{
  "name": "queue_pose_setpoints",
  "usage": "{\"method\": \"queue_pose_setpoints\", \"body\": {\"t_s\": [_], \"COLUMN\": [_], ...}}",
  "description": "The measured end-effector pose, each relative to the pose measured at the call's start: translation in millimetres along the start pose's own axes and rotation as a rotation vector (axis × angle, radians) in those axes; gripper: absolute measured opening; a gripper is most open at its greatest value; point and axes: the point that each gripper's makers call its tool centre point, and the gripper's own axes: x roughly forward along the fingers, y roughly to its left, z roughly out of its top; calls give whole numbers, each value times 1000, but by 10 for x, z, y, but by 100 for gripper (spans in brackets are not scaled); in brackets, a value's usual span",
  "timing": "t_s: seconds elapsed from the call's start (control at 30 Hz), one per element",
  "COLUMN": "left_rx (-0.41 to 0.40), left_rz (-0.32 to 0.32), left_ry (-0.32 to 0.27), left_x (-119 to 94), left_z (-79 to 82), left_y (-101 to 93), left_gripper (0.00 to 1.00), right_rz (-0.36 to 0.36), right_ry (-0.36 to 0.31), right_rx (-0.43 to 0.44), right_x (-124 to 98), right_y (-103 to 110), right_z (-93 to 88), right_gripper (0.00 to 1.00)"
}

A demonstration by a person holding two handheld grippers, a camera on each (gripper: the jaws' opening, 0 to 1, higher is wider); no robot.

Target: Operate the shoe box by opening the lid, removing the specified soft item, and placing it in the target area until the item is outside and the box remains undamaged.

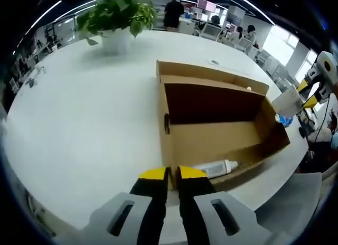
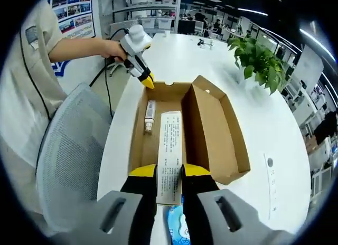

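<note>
right gripper (image 2: 170, 173) clenched on leaflet (image 2: 170, 150), lifted above open shoe box (image 2: 211, 123) for removal | left gripper (image 1: 172, 175) jaws closed, empty, steadying box's near wall | tube (image 2: 150, 116) ahead inside

The brown cardboard box (image 1: 222, 134) lies open on the white tabletop (image 1: 84, 113); lid folded back. A white tube (image 2: 150, 117) lies flat inside, along one wall.
</note>
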Motion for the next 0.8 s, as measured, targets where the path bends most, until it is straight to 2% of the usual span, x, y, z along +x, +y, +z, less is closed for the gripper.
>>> {"method": "queue_pose_setpoints", "body": {"t_s": [0.43, 0.8], "left_rx": [7, -16], "left_rz": [8, 9], "left_ry": [21, 36], "left_x": [8, 23], "left_z": [0, 2], "left_y": [-1, 13], "left_gripper": [4, 4], "right_rz": [-54, -87], "right_ry": [25, 65], "right_rx": [14, 17], "right_x": [-324, -543], "right_y": [-228, -454], "right_z": [-320, -673], "right_gripper": [14, 14]}}
